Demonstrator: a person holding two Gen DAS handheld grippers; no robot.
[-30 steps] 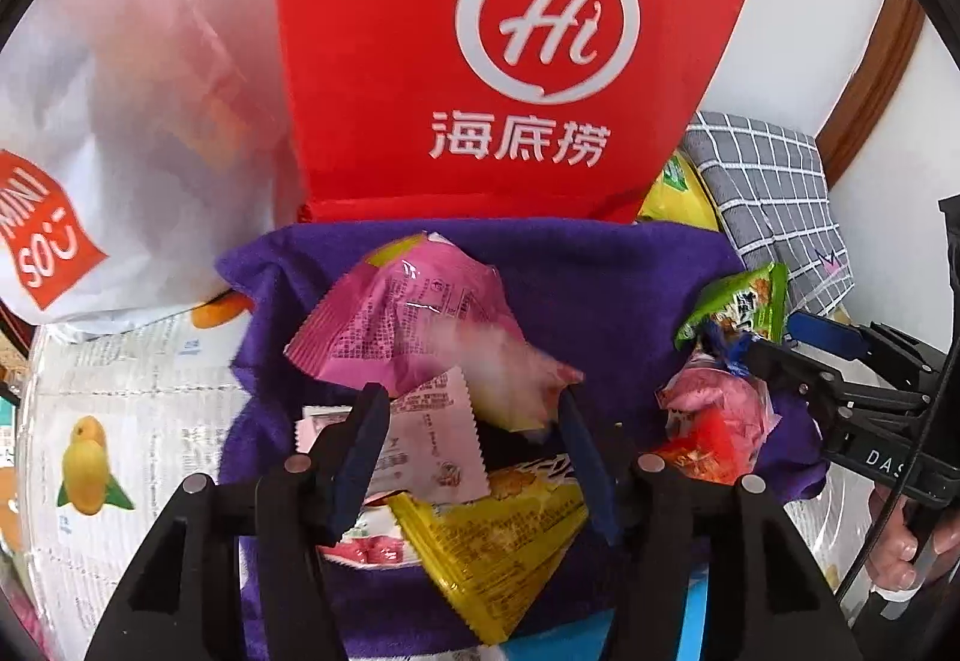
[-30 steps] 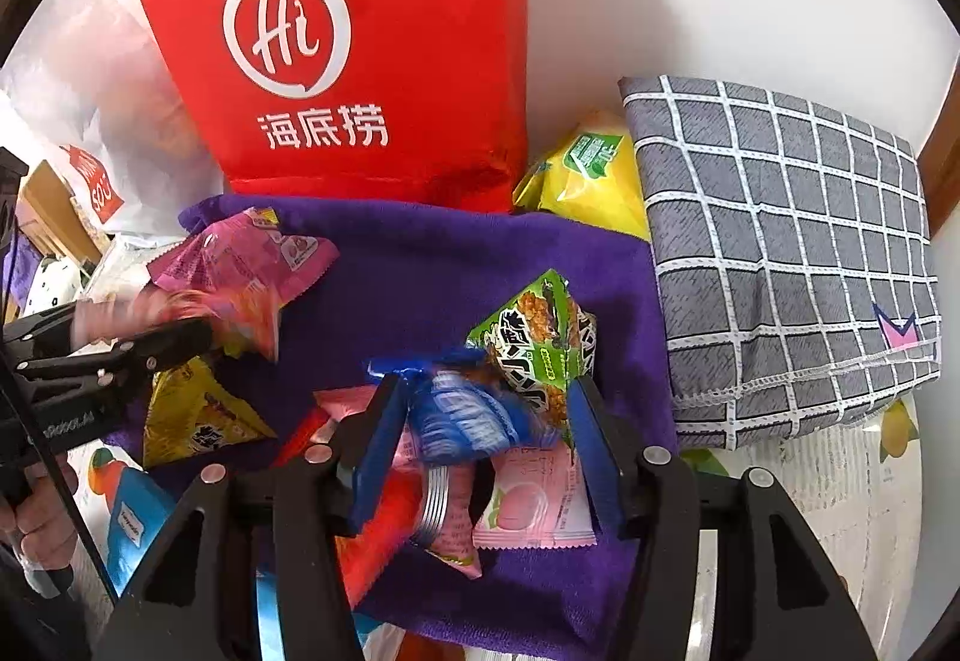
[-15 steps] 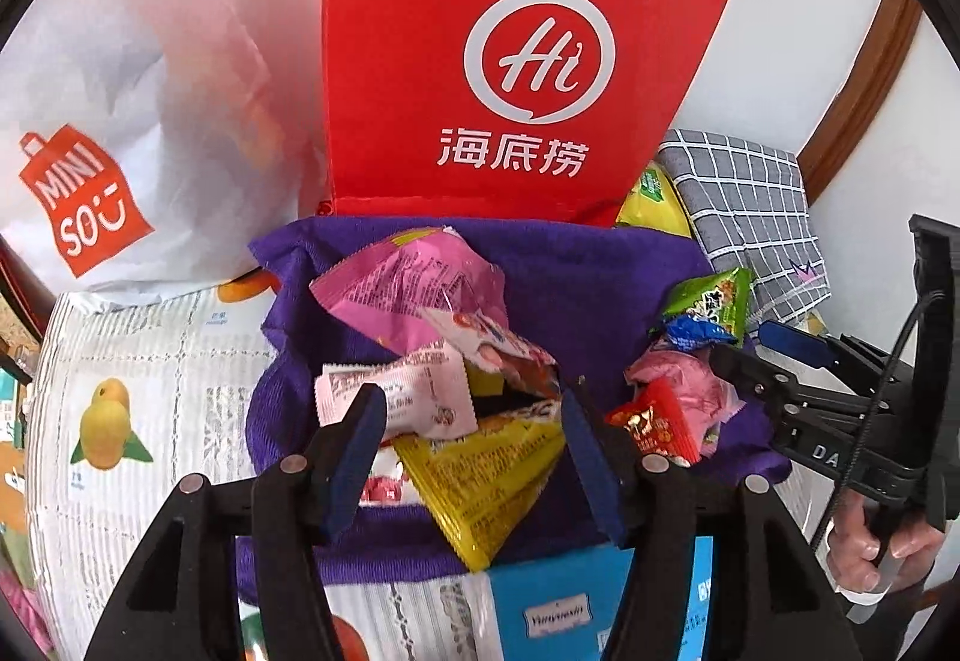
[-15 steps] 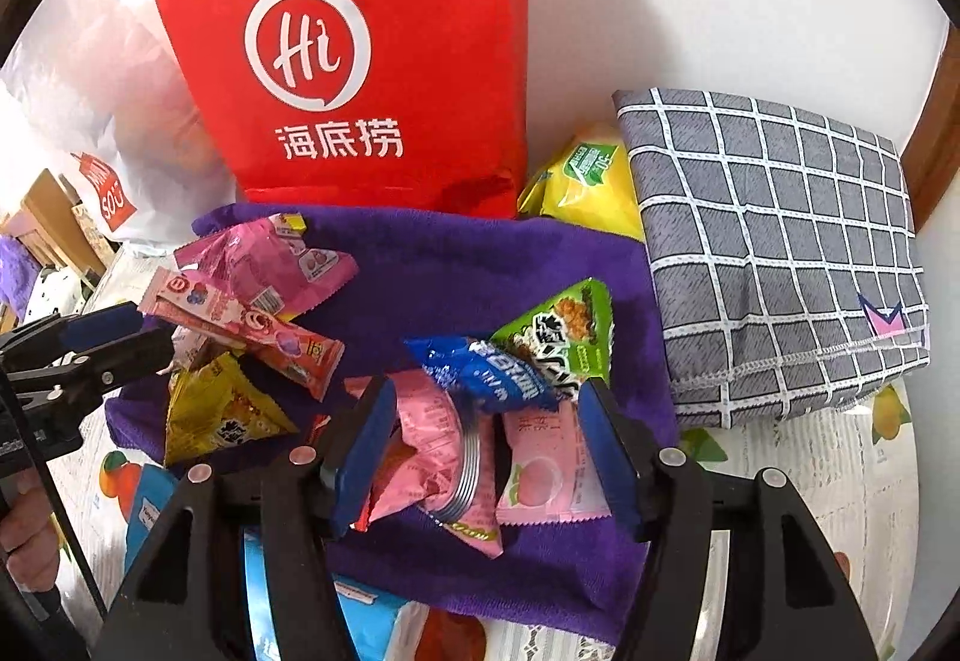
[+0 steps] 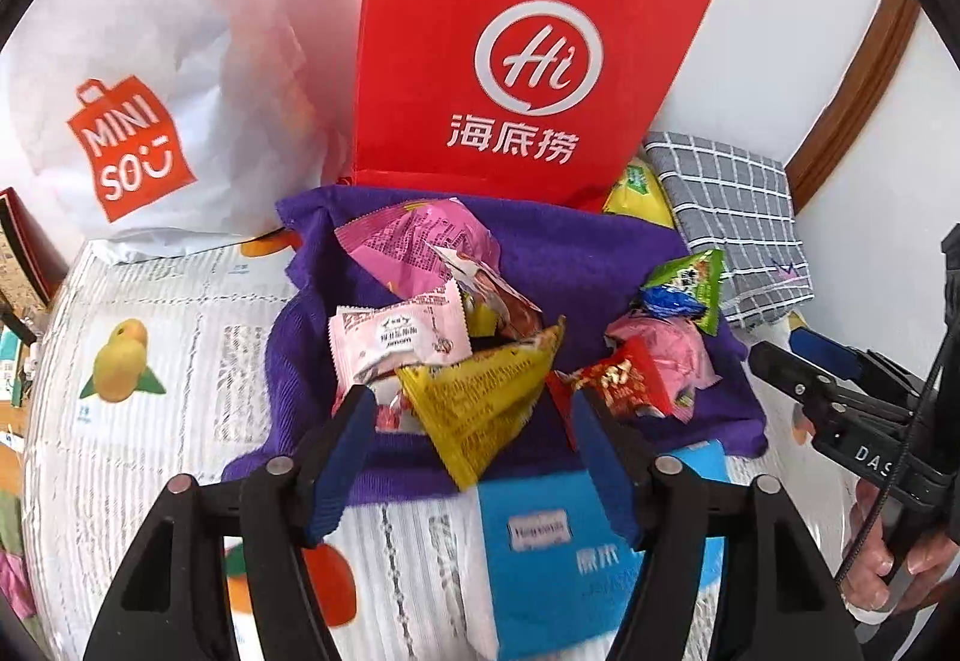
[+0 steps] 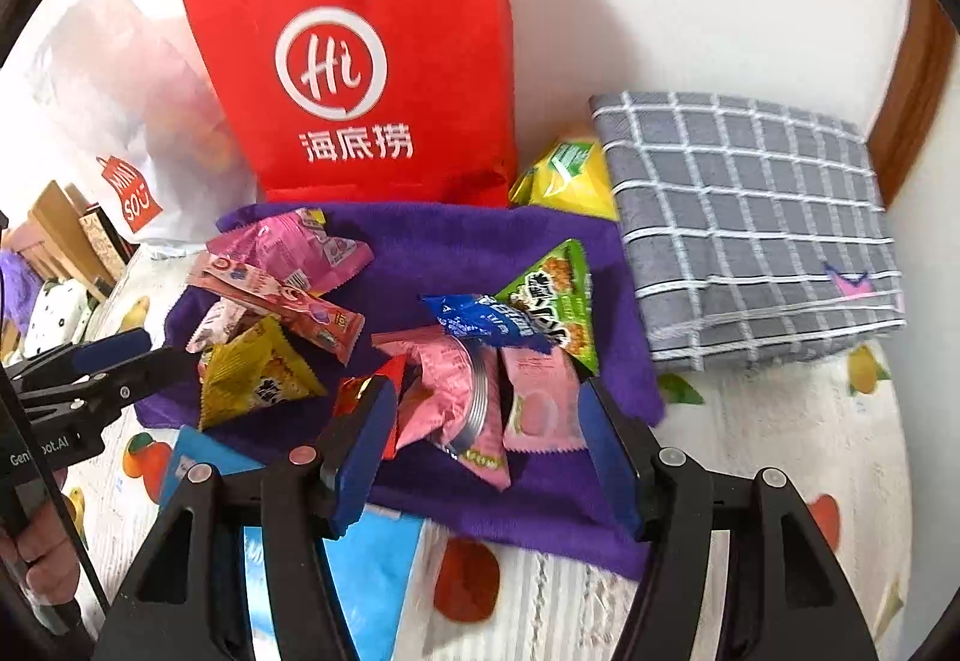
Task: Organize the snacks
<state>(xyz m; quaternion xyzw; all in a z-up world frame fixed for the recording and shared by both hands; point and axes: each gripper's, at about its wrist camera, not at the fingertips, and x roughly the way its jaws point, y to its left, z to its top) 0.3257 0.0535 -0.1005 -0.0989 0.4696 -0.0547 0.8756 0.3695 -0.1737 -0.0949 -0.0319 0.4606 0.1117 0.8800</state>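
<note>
Both tools are seen raised clear of the snack pile, and nothing is gripped. The left tool (image 5: 474,424) has just been opening, its jaws now parted and empty, with the yellow triangular packet (image 5: 480,409) lying loose on the purple towel (image 5: 576,253) just ahead of them. The right tool (image 6: 486,433) is held parted too, its jaws bare; the pink packets (image 6: 462,397) lie on the towel just beyond it. Two loose heaps are seen, one ahead of each tool. The red paper bag (image 6: 372,60) stands behind, far past both tools. Judged from this, a rough gathering is done; any sorting or bagging is left.
</note>
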